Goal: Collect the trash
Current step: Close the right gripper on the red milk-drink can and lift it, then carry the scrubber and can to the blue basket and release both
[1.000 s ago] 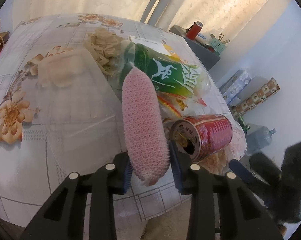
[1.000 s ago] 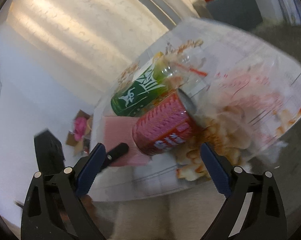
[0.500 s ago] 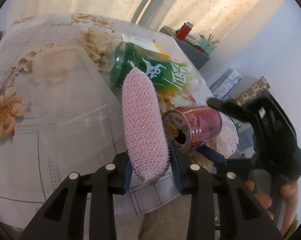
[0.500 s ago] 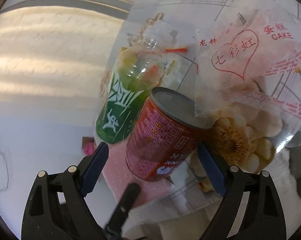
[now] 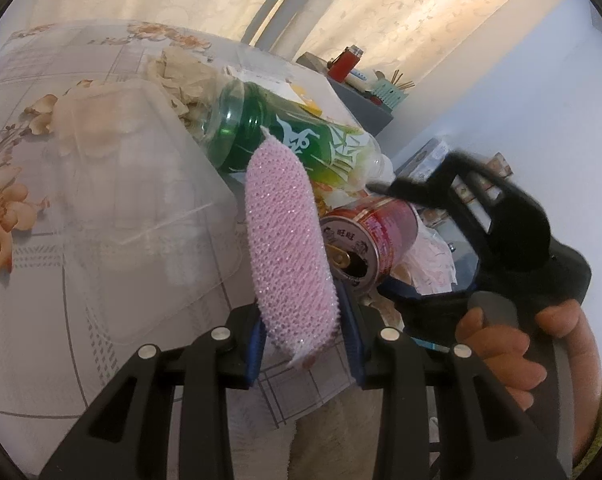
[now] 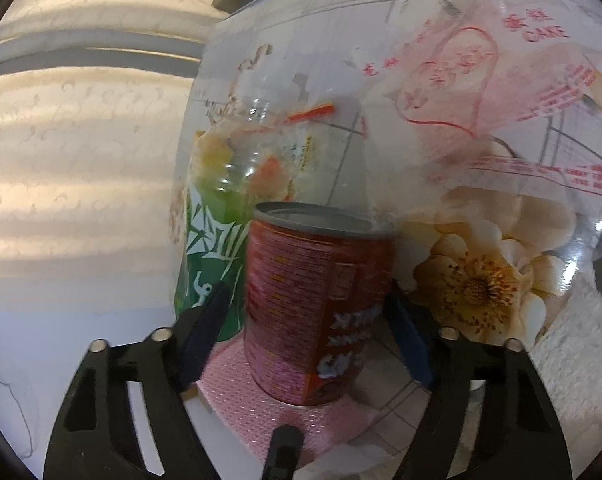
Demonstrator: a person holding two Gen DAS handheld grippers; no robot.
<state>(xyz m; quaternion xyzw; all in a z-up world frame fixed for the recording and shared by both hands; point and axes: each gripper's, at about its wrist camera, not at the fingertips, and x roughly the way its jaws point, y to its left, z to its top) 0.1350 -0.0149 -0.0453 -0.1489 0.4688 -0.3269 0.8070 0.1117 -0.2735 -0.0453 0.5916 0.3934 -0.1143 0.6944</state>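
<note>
L gripper (image 5: 303, 342): clamped on pink scrub sponge (image 5: 287, 240).
R gripper (image 6: 309, 332): straddling red can (image 6: 317, 304); contact unclear w/ blur.

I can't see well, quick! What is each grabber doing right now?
Left gripper: shut on the pink sponge.
Right gripper: open, fingers on either side of the red can, not clamped yet.
</note>
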